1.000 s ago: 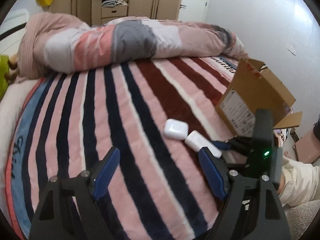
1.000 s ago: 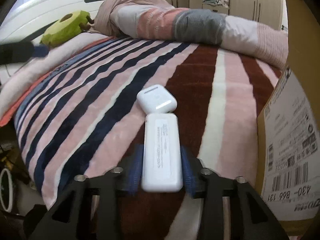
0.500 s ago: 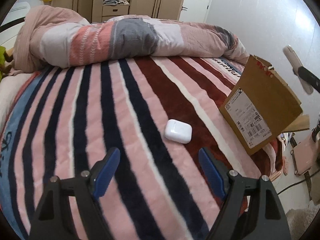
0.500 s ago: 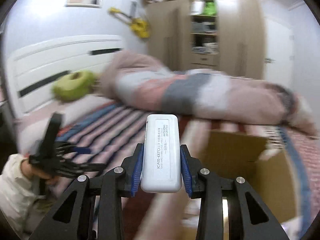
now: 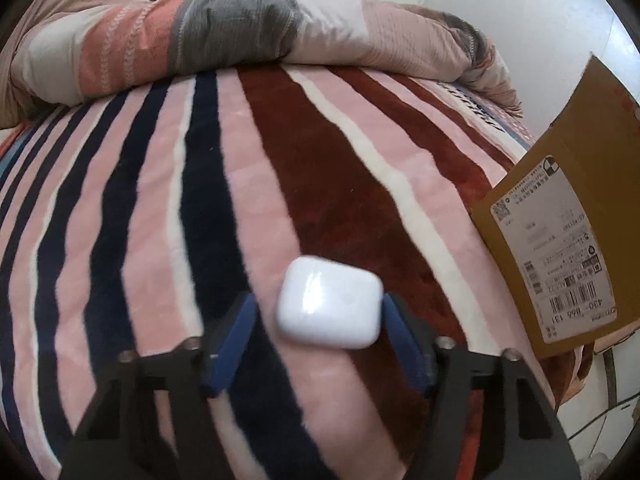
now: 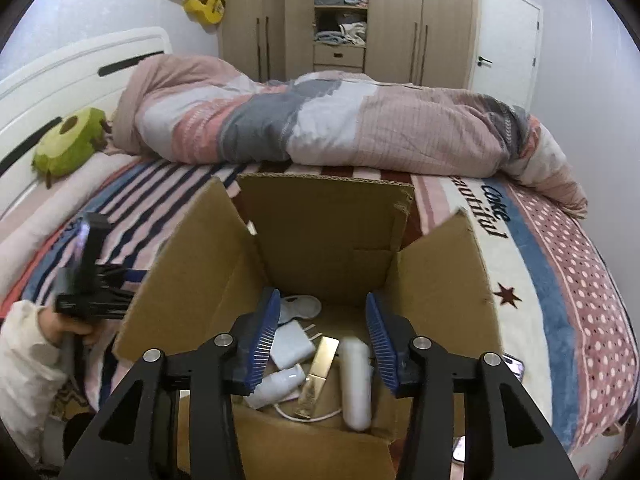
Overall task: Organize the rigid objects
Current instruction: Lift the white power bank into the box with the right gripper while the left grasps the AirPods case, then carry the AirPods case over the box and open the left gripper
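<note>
White and glossy, the rounded plastic earbud case (image 5: 330, 308) lies on the striped plush blanket (image 5: 320, 184) of the bed, between the blue pads of the left tongs (image 5: 318, 326), which stand wide; contact seems absent, though blur hides it. At 3 o'clock stands the brown cardboard box (image 5: 568, 184). The right tongs (image 6: 322, 338) hang wide above this box, where the white oblong device (image 6: 355, 384) lies.

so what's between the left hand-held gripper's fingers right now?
Left wrist view: the white earbud case lies on the striped blanket between the left hand-held gripper fingers, a gap showing at its left side.
</note>
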The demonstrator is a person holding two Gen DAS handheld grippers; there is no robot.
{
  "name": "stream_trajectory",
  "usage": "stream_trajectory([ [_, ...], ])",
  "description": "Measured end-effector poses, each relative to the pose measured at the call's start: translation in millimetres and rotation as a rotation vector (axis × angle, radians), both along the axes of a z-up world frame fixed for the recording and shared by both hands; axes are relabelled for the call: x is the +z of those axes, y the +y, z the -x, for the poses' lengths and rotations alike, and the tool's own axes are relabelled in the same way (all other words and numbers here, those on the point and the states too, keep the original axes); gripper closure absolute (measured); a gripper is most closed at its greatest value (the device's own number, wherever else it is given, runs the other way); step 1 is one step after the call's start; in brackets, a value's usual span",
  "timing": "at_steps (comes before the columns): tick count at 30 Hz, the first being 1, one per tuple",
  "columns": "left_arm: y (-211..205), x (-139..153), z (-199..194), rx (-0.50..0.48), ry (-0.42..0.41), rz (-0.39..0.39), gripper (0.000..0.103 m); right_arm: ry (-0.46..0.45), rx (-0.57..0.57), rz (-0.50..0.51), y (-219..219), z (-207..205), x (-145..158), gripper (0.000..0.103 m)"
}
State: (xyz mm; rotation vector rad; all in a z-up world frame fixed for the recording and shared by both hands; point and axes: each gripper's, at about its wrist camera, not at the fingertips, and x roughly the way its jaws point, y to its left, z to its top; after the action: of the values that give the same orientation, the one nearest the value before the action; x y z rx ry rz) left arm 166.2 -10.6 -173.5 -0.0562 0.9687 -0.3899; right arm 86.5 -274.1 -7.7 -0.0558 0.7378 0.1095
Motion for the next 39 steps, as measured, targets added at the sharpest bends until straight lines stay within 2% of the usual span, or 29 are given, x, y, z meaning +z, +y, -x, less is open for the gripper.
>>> stream_trajectory([
  [7, -2.7, 3.8, 10.3, -0.013, -0.012, -0.019, 0.055, -0.018, 0.037, -0.029, 11.0, 7.4, 2.4, 0.061],
  [10, 7.2, 14.1, 22.6, -0.005, -0.024, -0.012, 0.055, -0.059, 0.12, -0.05, 26.5, 17.0, 12.3, 0.061],
  [14, 22.5, 48.5, 47.3, 0.018, -0.067, -0.011, 0.055, -0.106, 0.187, 0.001, 54.1, 26.1, 22.1, 0.062],
  [18, 15.8, 107.3, 77.4, -0.02, -0.152, -0.033, 0.055, -0.107, 0.184, -0.006, 55.8, 27.8, 22.1, 0.061],
  [20, 1.7, 135.8, 87.8, -0.047, -0.183, -0.038, 0.055, -0.1, 0.162, -0.024, 46.3, 28.8, 20.0, 0.058],
  [21, -10.0, 150.5, 92.7, -0.071, -0.194, -0.027, 0.055, -0.099, 0.154, -0.029, 42.3, 29.5, 19.7, 0.052],
  [22, -18.5, 158.9, 95.4, -0.09, -0.199, -0.015, 0.055, -0.099, 0.144, -0.034, 36.1, 31.4, 18.4, 0.047],
  [25, -58.0, 181.2, 97.9, -0.162, -0.197, 0.038, 0.054, -0.102, 0.135, -0.041, 19.1, 36.1, 17.6, 0.041],
  [26, -67.9, 184.5, 97.8, -0.176, -0.196, 0.043, 0.054, -0.105, 0.131, -0.043, 14.2, 37.9, 17.6, 0.039],
  [28, -98.8, 190.5, 92.0, -0.21, -0.195, 0.031, 0.054, -0.114, 0.132, -0.047, 4.9, 40.5, 17.7, 0.026],
  [30, -118.8, 190.9, 85.4, -0.214, -0.176, 0.019, 0.054, -0.127, 0.155, -0.049, -6.8, 41.0, 17.5, 0.018],
  [32, -137.4, 186.9, 76.9, -0.216, -0.141, 0.019, 0.054, -0.139, 0.179, -0.041, -14.1, 39.7, 17.6, 0.017],
  [34, -151.5, 182.7, 71.5, -0.22, -0.144, 0.005, 0.054, -0.151, 0.199, -0.034, -19.5, 39.1, 18.0, 0.017],
  [36, -159.8, 182.6, 68.8, -0.203, -0.177, -0.022, 0.047, -0.159, 0.218, -0.01, -22.7, 36.6, 17.4, 0.017],
  [37, -161.3, 183.1, 67.0, -0.198, -0.176, -0.004, 0.044, -0.158, 0.215, 0.002, -23.4, 34.7, 17.0, 0.017],
  [39, -161.6, 185.0, 68.6, -0.197, -0.19, 0.026, 0.025, -0.151, 0.206, 0.0, -26.9, 31.6, 14.4, 0.017],
])
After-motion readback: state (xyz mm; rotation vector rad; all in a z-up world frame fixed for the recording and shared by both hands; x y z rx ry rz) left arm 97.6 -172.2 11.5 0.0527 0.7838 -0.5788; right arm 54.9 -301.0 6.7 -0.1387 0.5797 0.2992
